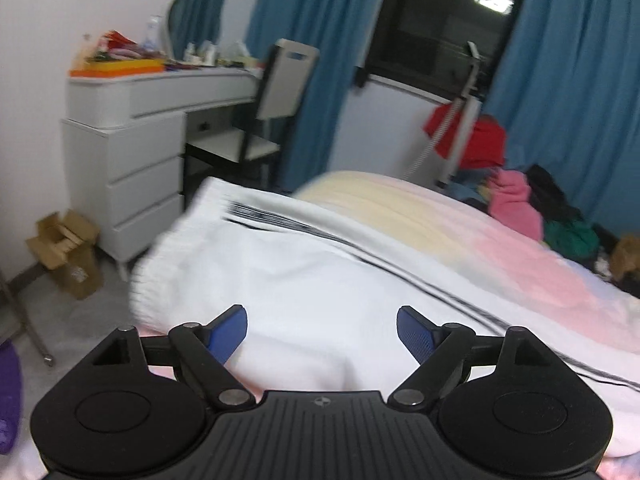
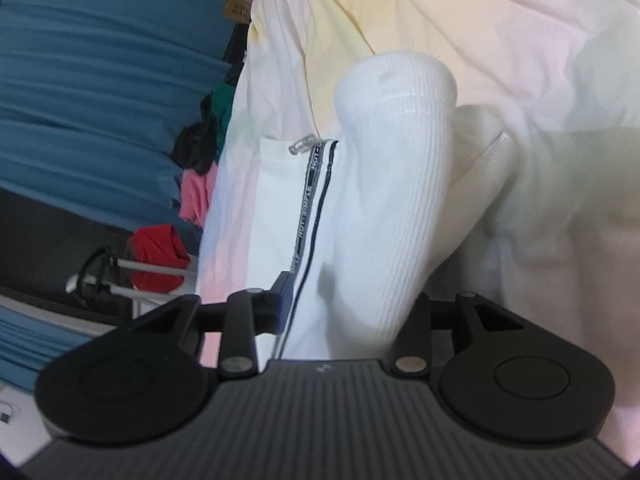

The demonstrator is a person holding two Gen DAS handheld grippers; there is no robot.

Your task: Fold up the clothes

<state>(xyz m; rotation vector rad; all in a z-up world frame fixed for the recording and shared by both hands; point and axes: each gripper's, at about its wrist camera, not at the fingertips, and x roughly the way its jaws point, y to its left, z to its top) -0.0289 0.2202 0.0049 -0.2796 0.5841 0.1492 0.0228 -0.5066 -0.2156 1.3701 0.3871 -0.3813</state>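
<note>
Black body and linkage arms of the left gripper [image 1: 322, 334] fill the bottom of the left wrist view, and its two blue fingers [image 1: 228, 332] stand wide apart with nothing between them. Just ahead of them and under them lies the white garment [image 1: 304, 280], spread over the bed; it has thin dark stripes along one side and a ribbed elastic edge at the far left end. This part of the picture is blurred, so I cannot tell if the fingers touch the cloth.

In the right wrist view, the right gripper [image 2: 344, 304] has a thick ribbed part of the same white garment [image 2: 392, 208] rising from between its fingers. Only the left blue finger [image 2: 283, 300] is visible; the other one is hidden behind the cloth, so I cannot tell if the gripper presses the fabric or only stands around it. To the left of this ribbed part runs the striped band [image 2: 314, 208] with small letters, and a small clear plastic piece [image 2: 302, 145] lies at its far end.

Under the garment is the bed sheet [image 1: 460, 224], pastel pink and yellow. Beyond the bed, to the right of the left gripper, is a pile of clothes [image 1: 516, 204] in pink, red, green and black. Far ahead are blue curtains [image 1: 316, 60] around a dark window [image 1: 448, 28]. To the far left stand a white dresser [image 1: 132, 152] with cluttered items on top, a chair [image 1: 272, 120] and a cardboard box [image 1: 68, 252] on the floor.
</note>
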